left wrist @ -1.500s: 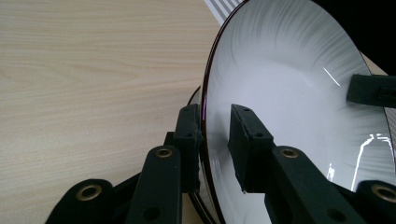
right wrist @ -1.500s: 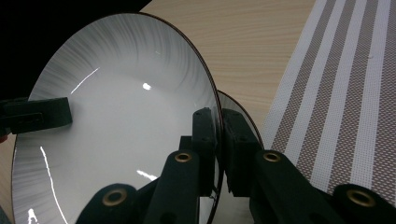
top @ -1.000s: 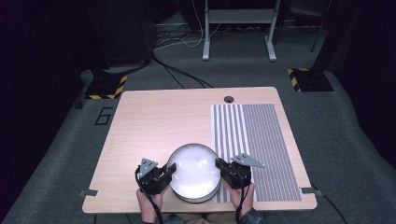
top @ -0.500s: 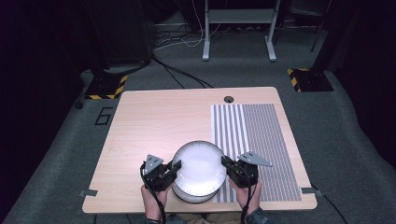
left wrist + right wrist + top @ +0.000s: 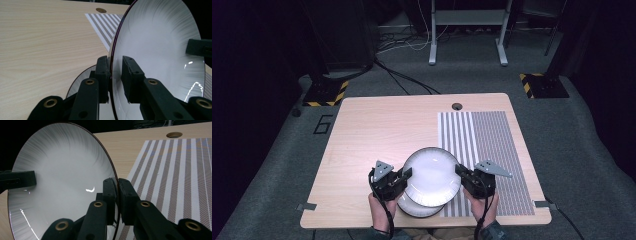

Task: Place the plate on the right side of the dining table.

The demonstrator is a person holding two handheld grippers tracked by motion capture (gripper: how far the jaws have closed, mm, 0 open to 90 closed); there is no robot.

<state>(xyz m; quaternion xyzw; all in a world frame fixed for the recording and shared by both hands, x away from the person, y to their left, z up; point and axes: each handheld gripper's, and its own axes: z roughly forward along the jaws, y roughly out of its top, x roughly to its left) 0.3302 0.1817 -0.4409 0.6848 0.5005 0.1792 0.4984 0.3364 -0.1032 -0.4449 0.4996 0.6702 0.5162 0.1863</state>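
Observation:
A white plate (image 5: 432, 176) with a dark rim hangs above the table's near edge, held from both sides and tilted. My left gripper (image 5: 407, 173) is shut on its left rim, my right gripper (image 5: 459, 170) on its right rim. In the left gripper view the jaws (image 5: 115, 61) pinch the rim of the plate (image 5: 160, 50), with the other gripper's jaw (image 5: 198, 47) across it. The right gripper (image 5: 116, 181) pinches the plate (image 5: 62, 170) likewise. A second plate (image 5: 419, 209) lies on the table beneath; its edge (image 5: 81, 80) shows under the left jaws.
The wooden table (image 5: 377, 130) has a grey-and-white striped mat (image 5: 484, 140) on its right half and a round cable hole (image 5: 456, 106) at the back. Table legs, cables and yellow-black marked bases stand on the floor behind.
Both grippers have risen with the plate between them and shifted a little to the right. The plate now stands off the second plate, which shows beneath it at the near edge.

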